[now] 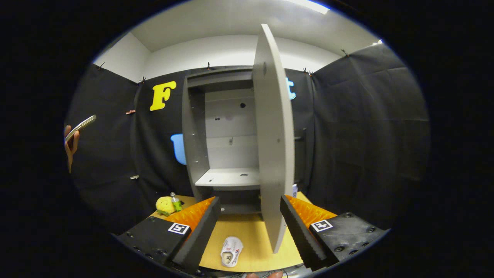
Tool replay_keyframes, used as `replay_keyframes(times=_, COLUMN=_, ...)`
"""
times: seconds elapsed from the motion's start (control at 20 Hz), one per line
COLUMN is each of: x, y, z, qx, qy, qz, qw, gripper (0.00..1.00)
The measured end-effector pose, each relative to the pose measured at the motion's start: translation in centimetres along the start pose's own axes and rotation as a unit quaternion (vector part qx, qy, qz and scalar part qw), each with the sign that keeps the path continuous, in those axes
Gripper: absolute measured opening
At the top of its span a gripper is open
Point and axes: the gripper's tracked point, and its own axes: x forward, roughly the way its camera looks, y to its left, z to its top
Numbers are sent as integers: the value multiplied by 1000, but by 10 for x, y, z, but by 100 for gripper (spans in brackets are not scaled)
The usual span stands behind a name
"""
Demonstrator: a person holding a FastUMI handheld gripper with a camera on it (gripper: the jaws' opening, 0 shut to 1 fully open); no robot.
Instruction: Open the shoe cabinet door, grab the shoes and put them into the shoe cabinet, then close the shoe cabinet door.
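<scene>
Tabletop [251,231]: shoe [231,251] between tool [250,216] fingers

cabinet [231,127]: grey, door [273,146] pale grey | shoe [231,251] between fingers: white with dark marks | table [251,231]: yellow-tan | fingers [200,224]: orange with black ribbed pads, black-white square markers | toy [165,204] beyond left finger: yellow

gripper [250,220] level, facing forward, fingers [200,227] spread wide apart, gripping nothing; person's hand [70,144] raised off to left.

Claw [250,222]: 2 black fingers with ribbed pads, orange ridged backs, square markers, screws.
</scene>
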Motion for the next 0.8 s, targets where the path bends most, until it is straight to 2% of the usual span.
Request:
replay_keyframes(times=0.2, x=13, y=37, z=-76, qx=6, qy=88, qz=20, qw=996, gripper=98)
replay_keyframes(times=0.45, x=30, y=77, z=-188, qx=19, qy=199, qz=42, qw=979, gripper=99)
replay_keyframes(times=0.65, x=48, y=84, z=-269, qx=17, qy=262, qz=40, qw=964, gripper=98)
replay_keyframes(times=0.8, x=67, y=82, z=-322, qx=30, qy=292, qz=20, qw=956, gripper=96)
